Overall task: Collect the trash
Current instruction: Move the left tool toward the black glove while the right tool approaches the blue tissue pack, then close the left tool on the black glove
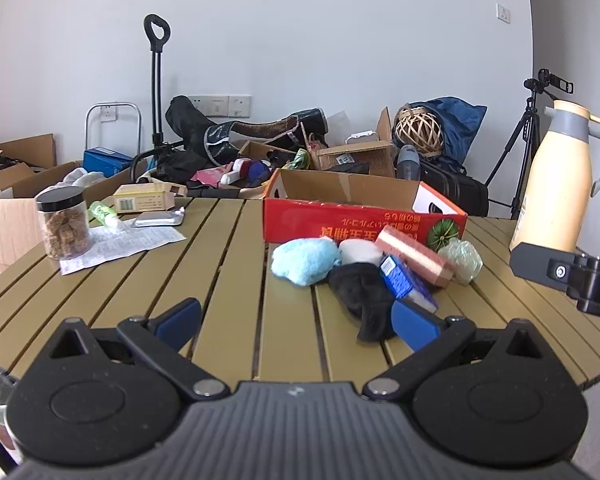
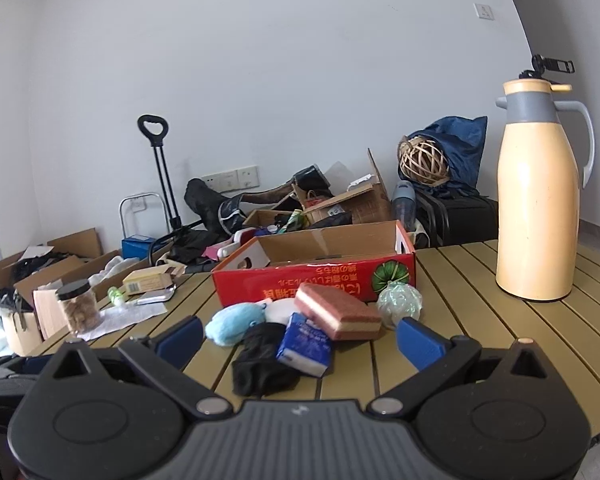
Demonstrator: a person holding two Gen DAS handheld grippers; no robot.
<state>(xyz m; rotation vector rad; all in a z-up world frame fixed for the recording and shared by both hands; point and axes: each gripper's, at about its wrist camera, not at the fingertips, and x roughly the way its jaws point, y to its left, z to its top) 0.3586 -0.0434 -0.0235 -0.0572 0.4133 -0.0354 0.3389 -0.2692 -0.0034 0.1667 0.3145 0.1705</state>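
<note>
The slatted table (image 2: 480, 280) is seen first, then the red box (image 2: 312, 276) at twelve o'clock, trash heaped just before it. Both the right gripper (image 2: 300, 338) and the left gripper (image 1: 296, 322) are held spread, empty. The tissue pack (image 2: 305, 344) is found nearer the right, at twelve, long axis tilted toward one

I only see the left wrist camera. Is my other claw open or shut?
Observer: Open. The right claw holds nothing between its blue fingers.
Operator: Is the cream-yellow thermos jug standing safely? I can't see its bottom.
Observer: Yes, it stands upright with its whole base on the tan slatted table.
Operator: What's nearest that claw?
Observer: The crumpled black cloth, with the blue tissue packet lying partly on it.
</note>
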